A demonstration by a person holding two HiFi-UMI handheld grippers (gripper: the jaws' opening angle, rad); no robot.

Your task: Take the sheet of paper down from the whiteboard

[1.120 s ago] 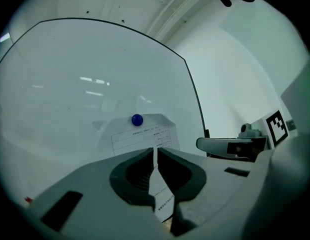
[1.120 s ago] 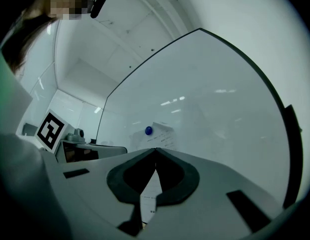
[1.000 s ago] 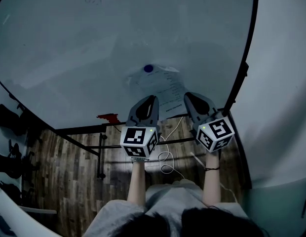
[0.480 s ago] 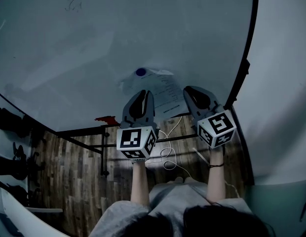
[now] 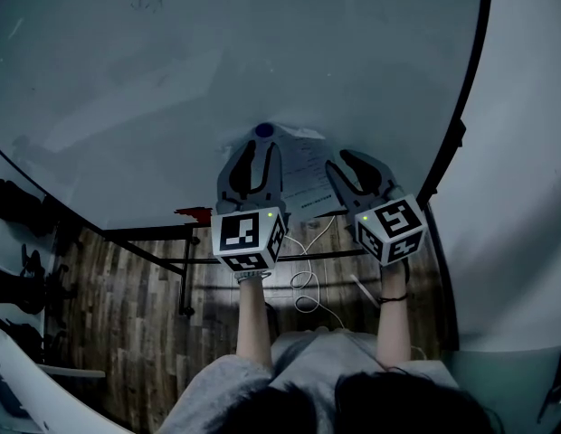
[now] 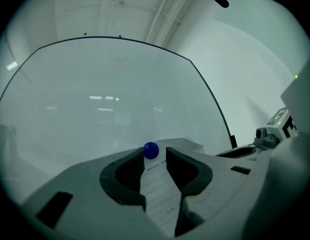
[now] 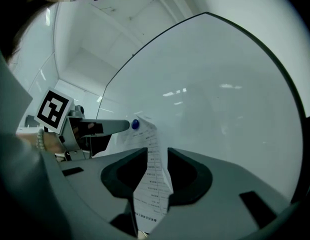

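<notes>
Head view: your left gripper (image 6: 156,154), jaws just opened, frames the blue magnet (image 6: 151,150) at 12 o'clock; your right gripper (image 7: 157,153), likewise open, straddles the sheet of paper (image 7: 154,181) (pinned to the whiteboard (image 5: 217,61)). Clamp paper first, then magnet.

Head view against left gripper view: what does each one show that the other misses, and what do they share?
Only the head view shows the wooden floor, a white cable lying on it and the person's forearms. Only the left gripper view shows the ceiling above the board, and looks straight along the left hand-held gripper, whose jaws have just been opening and stand apart, nothing pressed between them. Both show the whiteboard, the sheet of paper on it and the blue magnet at the sheet's top.
</notes>
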